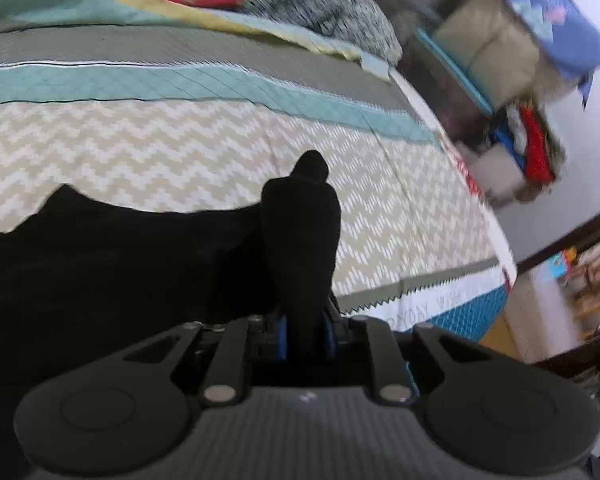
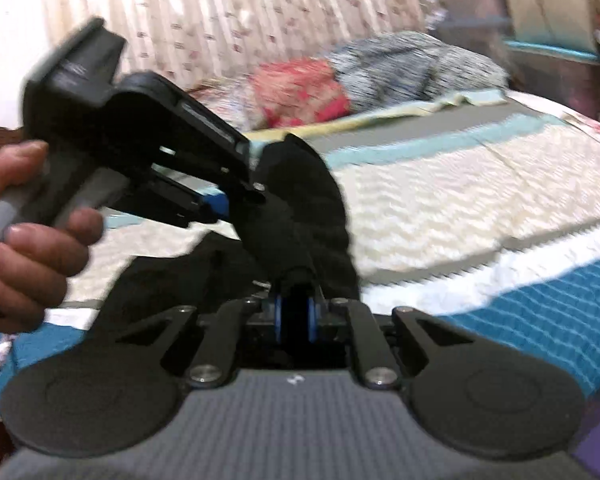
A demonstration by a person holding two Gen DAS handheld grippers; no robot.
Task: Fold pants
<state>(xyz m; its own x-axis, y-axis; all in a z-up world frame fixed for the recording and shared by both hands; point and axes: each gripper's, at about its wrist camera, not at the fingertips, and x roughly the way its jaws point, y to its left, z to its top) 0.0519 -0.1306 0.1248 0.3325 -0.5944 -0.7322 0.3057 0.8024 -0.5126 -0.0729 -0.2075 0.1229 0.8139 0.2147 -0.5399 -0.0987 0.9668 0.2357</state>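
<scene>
The black pants (image 1: 100,280) lie on a bed with a chevron-patterned quilt (image 1: 160,144) and spread to the left in the left wrist view. My left gripper (image 1: 306,332) is shut on a bunched fold of the pants, which rises between its blue pads (image 1: 283,336) and hides the fingertips. In the right wrist view my right gripper (image 2: 296,316) is also shut on a fold of the pants (image 2: 308,208), lifted off the quilt (image 2: 440,200). There the left gripper (image 2: 236,204), held by a person's hand (image 2: 28,248), grips the same raised fabric just left of it.
A red patterned pillow (image 2: 300,92) and a grey-white blanket (image 2: 412,64) lie at the far end of the bed. A cluttered shelf with boxes and clothes (image 1: 500,80) stands beyond the bed's right edge. A curtain (image 2: 220,20) hangs behind the bed.
</scene>
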